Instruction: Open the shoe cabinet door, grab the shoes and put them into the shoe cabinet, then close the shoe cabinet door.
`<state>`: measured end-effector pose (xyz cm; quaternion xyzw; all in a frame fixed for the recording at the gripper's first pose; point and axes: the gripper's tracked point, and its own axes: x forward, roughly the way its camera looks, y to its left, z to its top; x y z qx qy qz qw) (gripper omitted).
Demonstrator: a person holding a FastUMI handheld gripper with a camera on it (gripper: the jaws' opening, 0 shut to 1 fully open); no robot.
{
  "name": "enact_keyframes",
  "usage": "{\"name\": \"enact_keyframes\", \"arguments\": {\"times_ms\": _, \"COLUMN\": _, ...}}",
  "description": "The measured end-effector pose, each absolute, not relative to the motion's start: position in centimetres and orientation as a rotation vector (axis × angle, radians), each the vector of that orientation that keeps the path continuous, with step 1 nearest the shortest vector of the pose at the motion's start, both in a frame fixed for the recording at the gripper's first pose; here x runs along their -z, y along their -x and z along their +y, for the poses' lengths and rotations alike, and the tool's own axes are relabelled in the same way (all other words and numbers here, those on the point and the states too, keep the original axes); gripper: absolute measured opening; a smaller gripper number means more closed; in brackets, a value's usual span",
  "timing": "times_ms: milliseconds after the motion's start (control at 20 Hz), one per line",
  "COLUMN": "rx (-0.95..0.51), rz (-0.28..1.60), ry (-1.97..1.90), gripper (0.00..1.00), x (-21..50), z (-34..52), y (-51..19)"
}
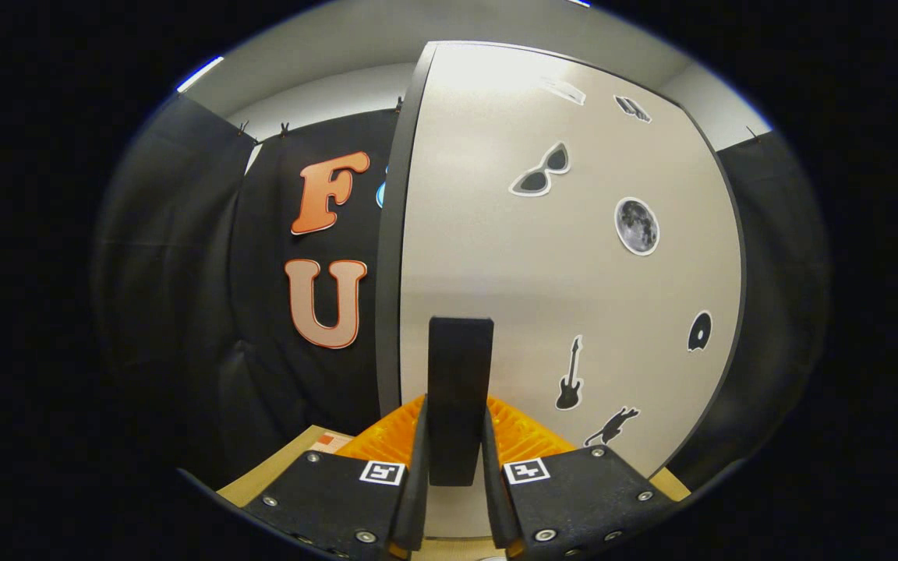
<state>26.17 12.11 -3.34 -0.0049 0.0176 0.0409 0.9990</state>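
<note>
pale shoe cabinet door [542, 265], dark-edged and stickered, upright; its dark handle [460, 389] stands between the fingers

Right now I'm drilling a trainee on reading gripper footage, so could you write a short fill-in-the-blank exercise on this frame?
1. The gripper is shut on the door's dark ____.
2. The handle stands upright between the two ____.
3. Above the guitar sticker on the cabinet door sits a round sticker of the ____.
4. To one side of the door hangs the booth's black ____.

Missing words: handle; fingers; moon; cloth
</note>
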Motion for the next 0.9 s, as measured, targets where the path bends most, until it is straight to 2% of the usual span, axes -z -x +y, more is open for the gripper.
{"name": "enact_keyframes", "arguments": {"times_ms": 150, "rx": -0.085, "rz": 0.043, "ry": -0.002, "gripper": 0.3, "x": 3.1, "z": 12.0, "y": -24.8}}
{"name": "enact_keyframes", "arguments": {"times_ms": 900, "rx": -0.108, "rz": 0.051, "ry": -0.029, "gripper": 0.3, "x": 3.3, "z": 8.3, "y": -17.8}}
